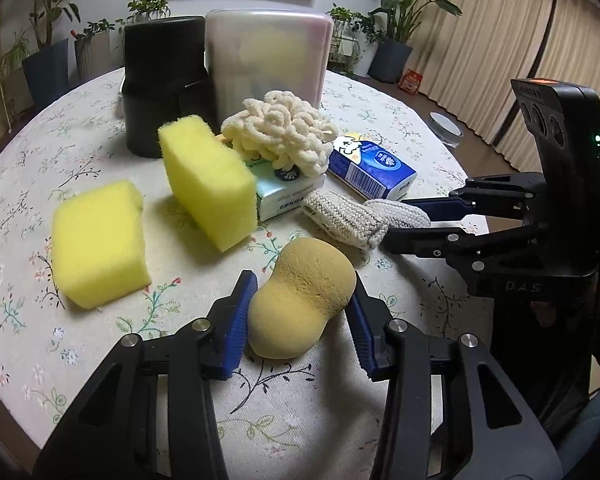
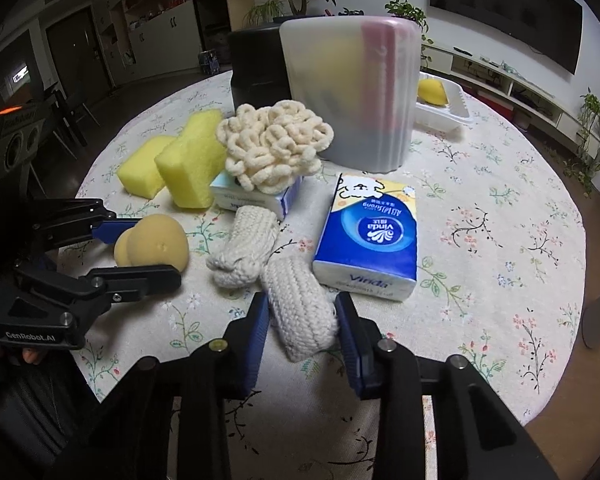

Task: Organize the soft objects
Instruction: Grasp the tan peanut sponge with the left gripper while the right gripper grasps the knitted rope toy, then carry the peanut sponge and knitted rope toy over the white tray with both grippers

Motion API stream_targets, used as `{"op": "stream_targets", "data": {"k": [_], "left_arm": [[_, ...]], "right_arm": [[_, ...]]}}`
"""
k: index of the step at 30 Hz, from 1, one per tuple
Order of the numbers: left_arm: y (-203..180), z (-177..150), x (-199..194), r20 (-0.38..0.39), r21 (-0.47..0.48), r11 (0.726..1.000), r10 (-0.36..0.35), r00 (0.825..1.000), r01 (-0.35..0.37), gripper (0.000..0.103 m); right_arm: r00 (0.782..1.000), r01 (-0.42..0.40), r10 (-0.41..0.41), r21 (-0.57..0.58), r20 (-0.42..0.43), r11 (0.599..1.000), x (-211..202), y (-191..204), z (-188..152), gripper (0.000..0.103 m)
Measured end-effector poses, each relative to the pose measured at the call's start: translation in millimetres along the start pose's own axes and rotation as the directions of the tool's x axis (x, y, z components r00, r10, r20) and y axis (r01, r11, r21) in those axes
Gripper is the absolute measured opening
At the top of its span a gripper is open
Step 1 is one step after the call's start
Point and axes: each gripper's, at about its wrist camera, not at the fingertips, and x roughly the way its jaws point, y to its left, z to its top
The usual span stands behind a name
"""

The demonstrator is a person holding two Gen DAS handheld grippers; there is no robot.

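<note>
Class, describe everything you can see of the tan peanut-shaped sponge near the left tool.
The tan sponge is peanut-shaped: two rounded lobes joined by a narrower waist. Its surface looks porous and matte, darker and rougher on the far lobe, smoother and paler on the near one. It lies on the floral tablecloth, long axis pointing away from the left tool, whose blue pads press its waist from both sides. Nothing else touches it; the knitted cloth lies just beyond.

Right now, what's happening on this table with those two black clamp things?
A person is tidying soft things with a handheld gripper in each hand. The left gripper is pinching a tan peanut-shaped sponge on the flowered tablecloth. The right gripper is pinching one end of a cream knitted piece. Both things still rest on the table.
</note>
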Motion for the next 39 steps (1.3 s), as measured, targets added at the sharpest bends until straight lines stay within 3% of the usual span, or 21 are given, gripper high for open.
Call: {"op": "stream_targets", "data": {"k": [26, 39], "left_arm": [[10, -12, -24, 0.034, -0.115, 0.993, 0.040, 0.999, -0.035, 0.039], [40, -2, -59, 0.069, -0.188, 0.977, 0.115, 0.991, -0.101, 0.039]], "right_arm": [[0.999, 0.020, -0.021, 0.026, 0.024, 0.999, -30, 9, -15, 0.030], [0.998, 0.047, -0.052, 0.120, 0.041, 0.992, -61, -27, -21, 0.030]]}}
